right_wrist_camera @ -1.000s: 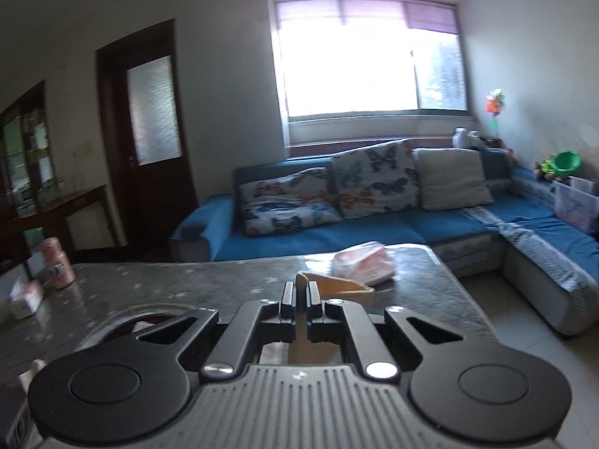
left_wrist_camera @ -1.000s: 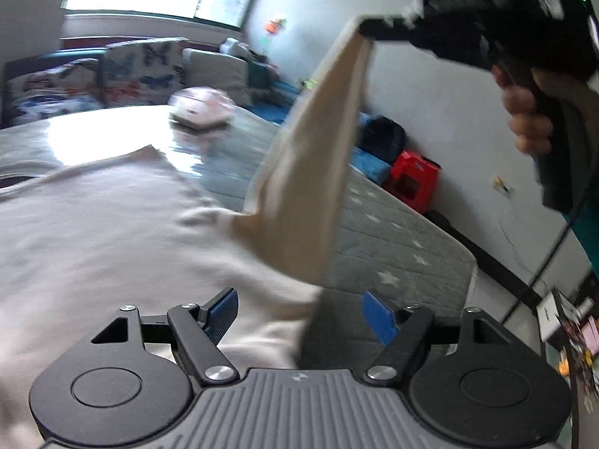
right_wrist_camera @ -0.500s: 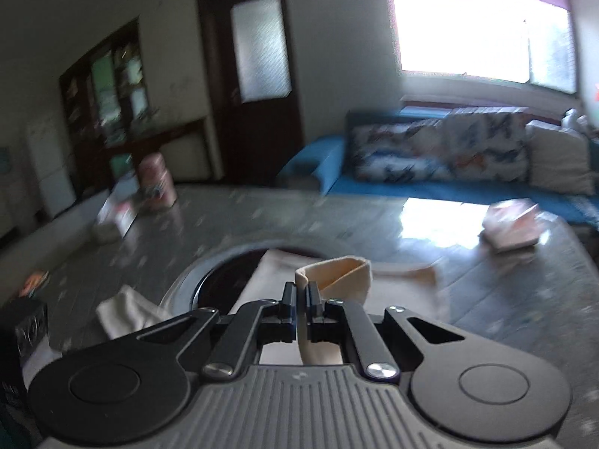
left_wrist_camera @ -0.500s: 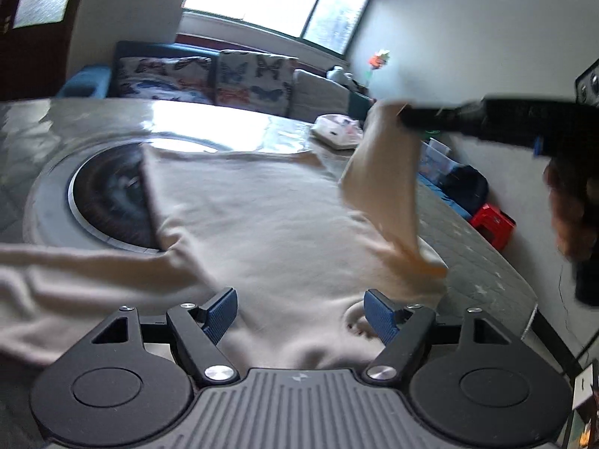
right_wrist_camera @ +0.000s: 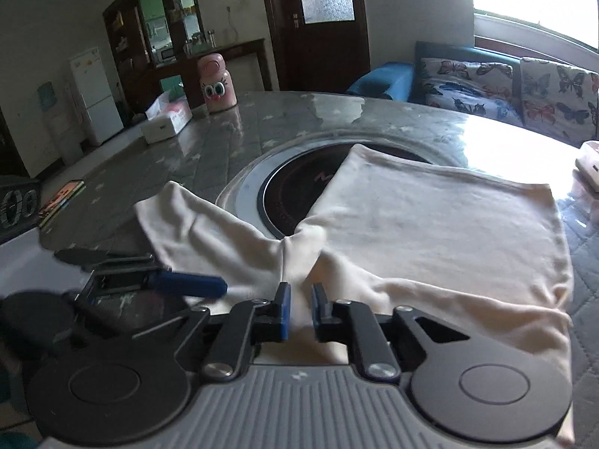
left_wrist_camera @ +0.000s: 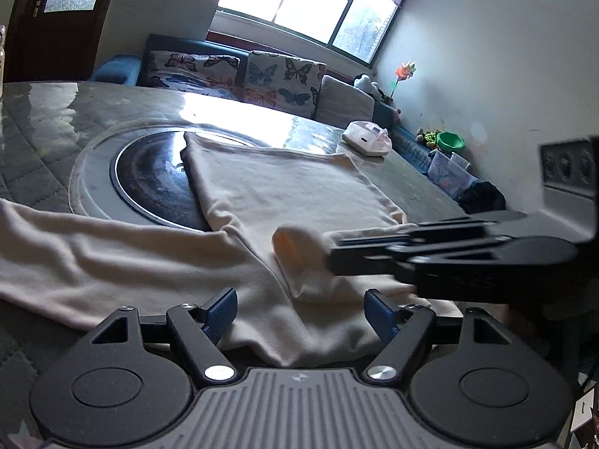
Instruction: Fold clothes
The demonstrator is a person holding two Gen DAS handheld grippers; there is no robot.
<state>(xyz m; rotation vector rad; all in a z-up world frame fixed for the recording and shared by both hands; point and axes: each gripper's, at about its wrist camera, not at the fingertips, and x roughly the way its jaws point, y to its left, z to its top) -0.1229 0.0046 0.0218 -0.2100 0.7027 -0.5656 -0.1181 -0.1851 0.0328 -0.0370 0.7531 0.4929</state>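
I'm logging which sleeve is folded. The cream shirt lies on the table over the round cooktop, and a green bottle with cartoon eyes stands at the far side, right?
Not quite: the bottle is pink, not green, as the right wrist view shows. The rest holds: the cream shirt lies on the table, partly over the round cooktop.

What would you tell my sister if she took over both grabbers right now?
Left gripper: open, empty, just above the near edge of the cream shirt.
Right gripper: jaws opening, the right sleeve between them, laid over the shirt's body.
The shirt lies flat on the table, partly over the round black hob.
Done: right sleeve folded in.
Left: the left sleeve, spread out sideways, then folding the body.
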